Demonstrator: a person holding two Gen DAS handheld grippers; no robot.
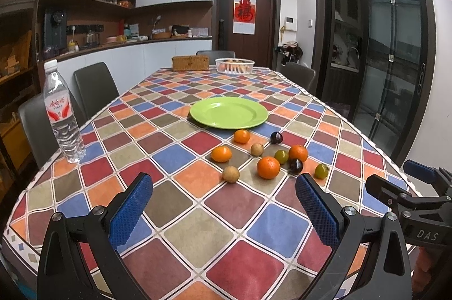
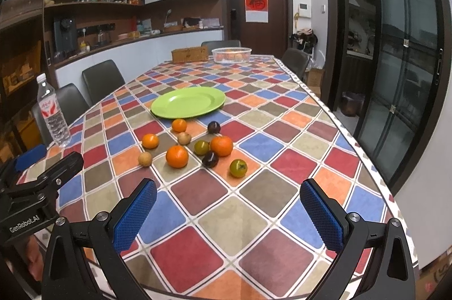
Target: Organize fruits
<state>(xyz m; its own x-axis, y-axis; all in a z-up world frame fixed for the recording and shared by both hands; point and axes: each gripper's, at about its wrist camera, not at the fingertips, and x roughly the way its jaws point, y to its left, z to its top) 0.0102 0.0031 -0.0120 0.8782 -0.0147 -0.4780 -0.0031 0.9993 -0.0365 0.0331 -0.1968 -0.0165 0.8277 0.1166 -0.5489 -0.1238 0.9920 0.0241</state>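
While both claws hang spread wide and empty over the near end of the table, no fruit has yet been lifted. Furthest left stands the clear plastic water bottle (image 1: 62, 113), well apart from everything else. The left gripper (image 1: 224, 204) is nearest the round tan fruit (image 1: 231, 174) at the left edge of the cluster. Beyond it lies the empty lime-green round plate (image 1: 228, 112), the likely destination. Just short of the plate sit the loose fruits: four orange mandarins, with the biggest mandarin (image 1: 268, 167) in the middle, two tan, two olive-green and two dark purple ones, close together and some nearly touching. The right gripper (image 2: 228, 204) faces the olive-green fruit (image 2: 238, 168), the outermost on its side.

A good first grasp would probably start with an outer fruit, jaws straddling it low and closing gently, since round fruit may roll and nudge its neighbours.

The checked tablecloth (image 1: 180, 215) of red, blue, orange and tan diamonds lies flat. At the far end rest a woven brown box (image 1: 190, 63) and a white mesh basket (image 1: 235, 65). Dark chairs, shelves, a counter and a brown door surround the table.
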